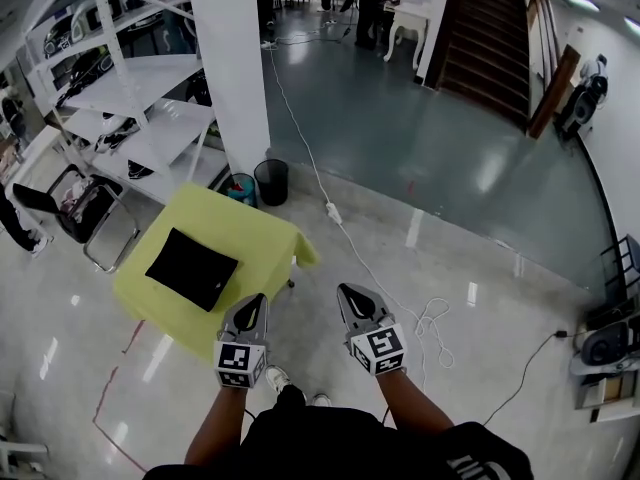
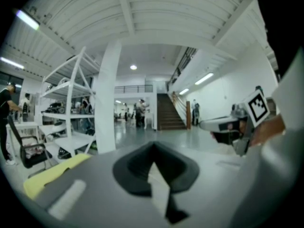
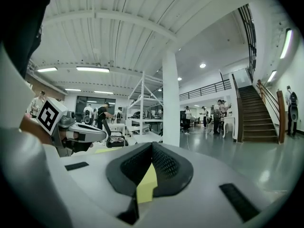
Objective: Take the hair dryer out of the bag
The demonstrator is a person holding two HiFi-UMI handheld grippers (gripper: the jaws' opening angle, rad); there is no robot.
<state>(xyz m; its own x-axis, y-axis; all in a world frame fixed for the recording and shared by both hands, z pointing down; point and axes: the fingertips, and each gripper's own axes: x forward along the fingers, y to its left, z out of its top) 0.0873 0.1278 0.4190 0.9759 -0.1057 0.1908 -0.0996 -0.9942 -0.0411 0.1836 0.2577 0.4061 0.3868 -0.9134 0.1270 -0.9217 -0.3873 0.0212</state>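
The black bag (image 1: 192, 267) lay flat in the middle of the yellow table (image 1: 262, 230). No hair dryer showed, so I judged it was inside. I held the left gripper (image 1: 255, 306) and right gripper (image 1: 350, 296) short of the table, bag at ten o'clock, both with jaws pressed together - empty, touching nothing.

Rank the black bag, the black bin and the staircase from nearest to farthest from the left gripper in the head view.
1. Black bag, on the yellow table beside the left gripper.
2. Black bin, on the floor beyond the table.
3. Staircase, far off, upper right.
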